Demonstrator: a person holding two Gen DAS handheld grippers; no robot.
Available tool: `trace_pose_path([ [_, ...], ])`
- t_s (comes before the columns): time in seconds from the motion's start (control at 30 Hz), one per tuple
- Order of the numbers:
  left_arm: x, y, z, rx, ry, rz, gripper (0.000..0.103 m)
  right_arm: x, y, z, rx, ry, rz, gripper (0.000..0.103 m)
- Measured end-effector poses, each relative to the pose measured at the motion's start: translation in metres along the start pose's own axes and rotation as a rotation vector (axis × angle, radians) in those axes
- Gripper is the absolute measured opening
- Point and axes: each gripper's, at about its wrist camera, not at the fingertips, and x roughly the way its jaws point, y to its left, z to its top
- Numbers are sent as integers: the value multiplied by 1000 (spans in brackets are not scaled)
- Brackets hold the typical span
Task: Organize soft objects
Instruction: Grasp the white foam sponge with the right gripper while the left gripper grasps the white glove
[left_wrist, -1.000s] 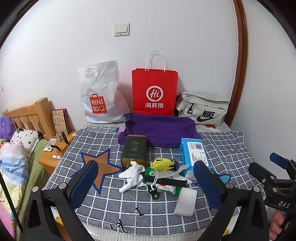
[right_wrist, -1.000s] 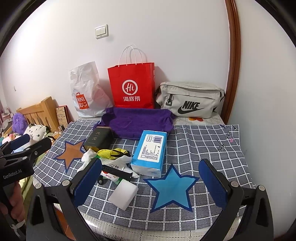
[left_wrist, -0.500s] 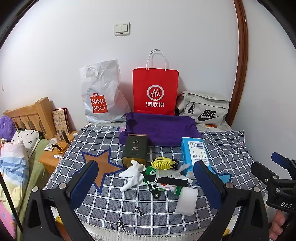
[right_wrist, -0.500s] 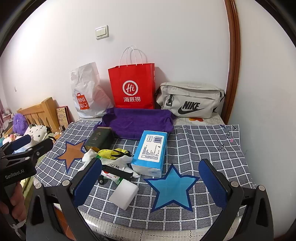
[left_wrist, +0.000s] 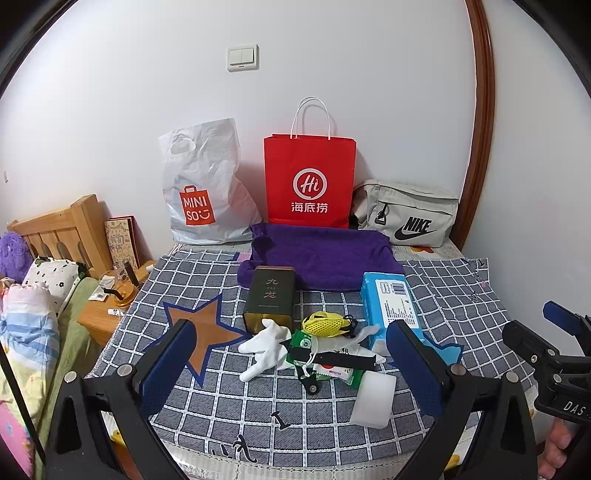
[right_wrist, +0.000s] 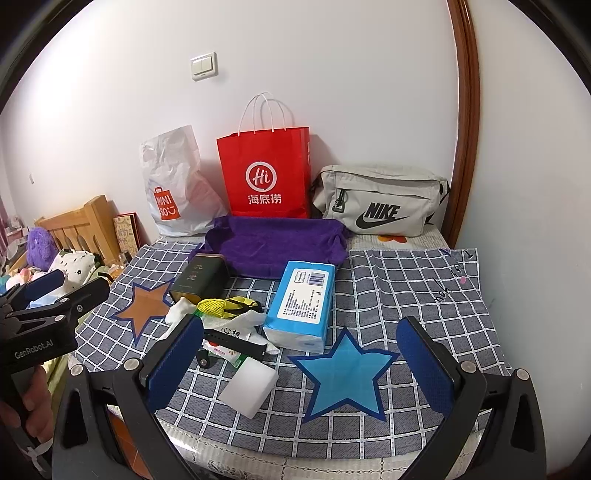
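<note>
Left gripper (left_wrist: 291, 363) hovers wide open, holding nothing. Left of the tissue pack (right_wrist: 301, 304), a limp white glove (left_wrist: 264, 347) lies flat, fingers pointing at the camera; the pack's length runs toward the wall. Right gripper (right_wrist: 299, 363) gapes wide, empty.

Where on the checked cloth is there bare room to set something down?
Bare patches: the blue star and the grid right of the tissue pack; also the brown star. Crowded: the pile between tea tin, white glove and sponge.
</note>
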Motion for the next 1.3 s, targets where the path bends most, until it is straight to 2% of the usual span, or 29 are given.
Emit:
trace_pose_path([
  [0.9,5,-3,-1,22,2,-1,103,2,-1,0,3,-13,20,103],
  [1.1,27,4,-4,19,46,8,103,15,-4,-5,-3,-5,29,103],
  [1.3,63,25,-21,-17,108,36,102,55,-4,-30,12,88,53,103],
])
